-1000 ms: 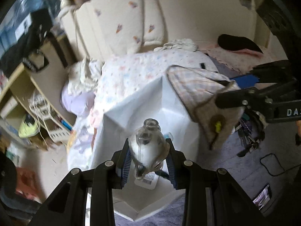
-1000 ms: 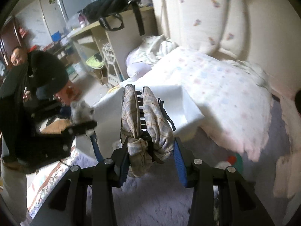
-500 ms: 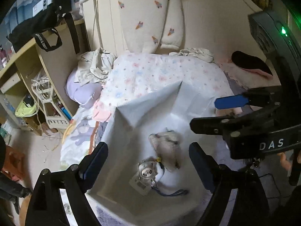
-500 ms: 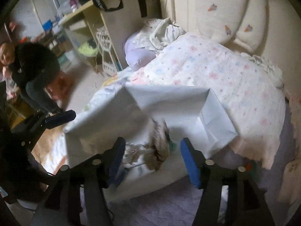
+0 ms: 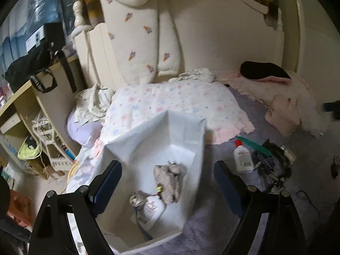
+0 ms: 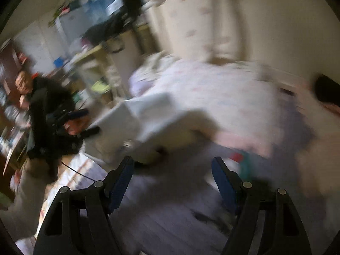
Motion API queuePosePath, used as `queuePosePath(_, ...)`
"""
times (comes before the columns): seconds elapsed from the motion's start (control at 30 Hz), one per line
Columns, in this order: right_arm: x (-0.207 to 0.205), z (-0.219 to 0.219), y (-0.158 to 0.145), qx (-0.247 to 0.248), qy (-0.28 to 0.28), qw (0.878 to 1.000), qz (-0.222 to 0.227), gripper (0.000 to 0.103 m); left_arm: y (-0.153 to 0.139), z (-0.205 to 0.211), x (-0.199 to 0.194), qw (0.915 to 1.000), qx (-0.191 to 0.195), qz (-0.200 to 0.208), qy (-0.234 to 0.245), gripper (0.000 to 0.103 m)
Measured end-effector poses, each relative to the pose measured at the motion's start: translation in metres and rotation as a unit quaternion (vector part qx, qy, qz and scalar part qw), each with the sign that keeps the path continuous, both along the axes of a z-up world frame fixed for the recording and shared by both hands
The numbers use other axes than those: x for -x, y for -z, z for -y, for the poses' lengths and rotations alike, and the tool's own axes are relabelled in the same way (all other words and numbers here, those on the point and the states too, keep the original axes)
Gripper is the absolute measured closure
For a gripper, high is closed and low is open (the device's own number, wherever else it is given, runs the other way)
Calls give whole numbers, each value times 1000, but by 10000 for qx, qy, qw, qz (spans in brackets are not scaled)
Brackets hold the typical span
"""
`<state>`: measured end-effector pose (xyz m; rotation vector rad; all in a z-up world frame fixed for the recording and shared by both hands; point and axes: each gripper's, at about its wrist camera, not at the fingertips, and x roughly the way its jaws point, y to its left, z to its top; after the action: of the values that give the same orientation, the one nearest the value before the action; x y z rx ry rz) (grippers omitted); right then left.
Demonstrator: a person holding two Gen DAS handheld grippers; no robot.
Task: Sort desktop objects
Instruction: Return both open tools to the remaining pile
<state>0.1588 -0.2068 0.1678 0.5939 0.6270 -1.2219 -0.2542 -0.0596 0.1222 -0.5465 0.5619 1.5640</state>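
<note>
A white box (image 5: 187,131) stands open on the bed. Inside lie a plaid cloth pouch (image 5: 170,177) and a clear bottle (image 5: 148,207) with a cord. My left gripper (image 5: 167,172) is open and empty, held above the box. My right gripper (image 6: 173,165) is open and empty over the purple bedcover; its view is badly blurred, with the white box (image 6: 146,119) behind it to the left. A white lotion bottle with a red cap (image 5: 242,156), a green comb (image 5: 255,146) and a bunch of keys (image 5: 269,165) lie on the purple cover right of the box.
A flowered quilt (image 5: 170,102) and pillows (image 5: 136,34) lie behind the box. A black item (image 5: 263,71) rests on pink bedding at the right. Shelves (image 5: 27,110) stand left of the bed. A person in black (image 6: 46,106) sits at the left.
Both grippers let go: the bottle and the plaid pouch dropped into the white box. Both jaws opened. The right gripper has swung away to the right, out of the left view.
</note>
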Motion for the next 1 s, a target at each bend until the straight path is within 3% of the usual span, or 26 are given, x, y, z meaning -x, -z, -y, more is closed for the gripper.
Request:
queuePosePath(0.07,49,-41,-23,116,370,9992,-118,28,-1,-1,-8,9999,-108,108,27,16)
queuePosePath(0.13,91,-83,-54,329,795,9937,-713,28,-5,-4,-22,9993,-241,289,43,16)
queuePosePath(0.2,126,-117,-88,409,1162,9796,-1588,28,-9,-11,-41,9983,-367,442,132,16)
queuePosePath(0.23,135,-126,-98,377,1216,9754,-1801,27,-11,-15,-50,9977,-426,471,216,16)
queuePosePath(0.27,144,-132,-106,296,1200,9734,-1931,22,-11,-19,-60,9974,-471,463,280,16)
queuePosePath(0.3,153,-135,-110,143,1147,9727,-2014,8,-10,-27,-75,9973,-533,388,316,16)
queuePosePath(0.33,157,-135,-107,98,1223,9692,-2136,2,-8,-32,-85,9973,-569,339,307,16)
queuePosePath(0.37,157,-127,-94,130,1463,9594,-2409,2,-4,-38,-95,9972,-609,313,291,16)
queuePosePath(0.43,146,-111,-61,193,1512,9578,-2438,2,11,-48,-115,9965,-649,414,321,16)
queuePosePath(0.5,126,-88,-7,316,955,9788,-1786,4,31,-54,-128,9961,-553,573,390,16)
queuePosePath(0.57,112,-63,39,327,548,9912,-1157,6,56,-56,-139,9958,-336,522,666,16)
queuePosePath(0.63,107,-31,83,173,646,9943,-829,11,77,-55,-147,9959,-164,313,832,16)
queuePosePath(0.67,108,-14,102,-150,826,9932,-801,12,90,-53,-149,9955,-148,244,906,16)
queuePosePath(0.7,109,5,123,-701,973,9871,-1061,16,99,-54,-148,9953,-135,284,913,16)
queuePosePath(0.73,110,13,135,-901,1008,9828,-1260,27,109,-54,-148,9947,-118,411,931,16)
queuePosePath(0.77,109,20,145,-981,1033,9796,-1417,29,119,-56,-147,9931,-121,638,979,16)
queuePosePath(0.83,109,26,158,-1012,995,9777,-1550,30,126,-61,-148,9898,-83,851,1140,16)
queuePosePath(0.93,116,25,173,-919,977,9748,-1783,30,125,-60,-153,9890,-243,679,1293,16)
queuePosePath(1.0,131,28,183,-1104,1155,9690,-1883,30,124,-58,-151,9884,-299,824,1237,16)
